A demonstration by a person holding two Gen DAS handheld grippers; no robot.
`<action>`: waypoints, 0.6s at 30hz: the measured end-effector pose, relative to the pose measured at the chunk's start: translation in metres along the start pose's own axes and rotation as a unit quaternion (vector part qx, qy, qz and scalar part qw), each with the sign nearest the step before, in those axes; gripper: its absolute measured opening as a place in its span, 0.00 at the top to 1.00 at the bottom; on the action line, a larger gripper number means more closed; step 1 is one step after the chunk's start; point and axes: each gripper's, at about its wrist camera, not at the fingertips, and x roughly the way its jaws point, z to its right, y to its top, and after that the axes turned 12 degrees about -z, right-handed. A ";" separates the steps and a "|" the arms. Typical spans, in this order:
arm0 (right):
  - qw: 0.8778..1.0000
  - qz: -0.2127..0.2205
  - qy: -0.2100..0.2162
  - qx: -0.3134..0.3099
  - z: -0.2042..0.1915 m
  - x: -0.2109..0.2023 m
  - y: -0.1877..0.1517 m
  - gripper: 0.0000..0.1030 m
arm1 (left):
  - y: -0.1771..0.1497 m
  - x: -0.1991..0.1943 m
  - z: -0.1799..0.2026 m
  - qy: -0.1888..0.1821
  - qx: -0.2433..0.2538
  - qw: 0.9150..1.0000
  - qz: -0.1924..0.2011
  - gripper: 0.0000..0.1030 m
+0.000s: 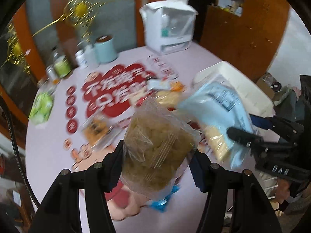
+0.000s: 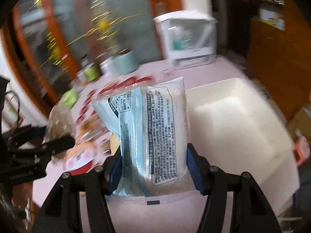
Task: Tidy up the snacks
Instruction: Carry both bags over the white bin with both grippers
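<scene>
Left gripper (image 1: 158, 167): clamped on a clear bag of yellow-brown chips (image 1: 157, 151), held up off the table (image 1: 50, 147).
Right gripper (image 2: 154, 167): clamped on a pale blue snack packet (image 2: 147, 128), printed back facing the camera, raised near the white bin (image 2: 239, 128).
White bin: stood at the table's right edge, interior bare where visible.
Table: pink cover with red printed lettering; more snack packets (image 1: 95, 130) lay loose in its middle.
Far-left edge: a green packet (image 1: 41, 106), jars and a pale blue canister (image 1: 106, 49).
Far edge: a white plastic drawer box (image 1: 169, 29).
Focus: both views blurred.
</scene>
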 end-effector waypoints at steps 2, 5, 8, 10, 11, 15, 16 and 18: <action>0.999 0.010 -0.024 0.021 0.030 -0.005 0.006 0.41 | 0.018 0.004 0.029 -0.008 0.007 1.000 0.003 0.43; 0.997 0.013 -0.049 0.052 0.075 -0.005 0.016 0.40 | 0.041 0.014 0.068 -0.017 0.017 1.000 0.009 0.42; 0.994 0.013 -0.074 0.079 0.111 0.000 0.026 0.40 | 0.068 0.029 0.109 -0.019 0.025 0.999 0.021 0.42; 0.992 0.011 -0.088 0.092 0.131 0.005 0.032 0.40 | 0.086 0.043 0.135 -0.021 0.030 0.999 0.025 0.42; 0.991 0.010 -0.092 0.097 0.138 0.008 0.034 0.40 | 0.094 0.051 0.146 -0.020 0.031 0.999 0.025 0.42; 0.988 0.006 -0.107 0.110 0.157 0.016 0.041 0.39 | 0.126 0.080 0.192 -0.018 0.045 0.999 0.025 0.42; 0.988 0.004 -0.110 0.112 0.162 0.018 0.041 0.39 | 0.131 0.085 0.200 -0.016 0.047 0.998 0.023 0.42; 0.987 0.001 -0.115 0.117 0.170 0.021 0.039 0.38 | 0.144 0.099 0.217 -0.017 0.051 0.998 0.014 0.42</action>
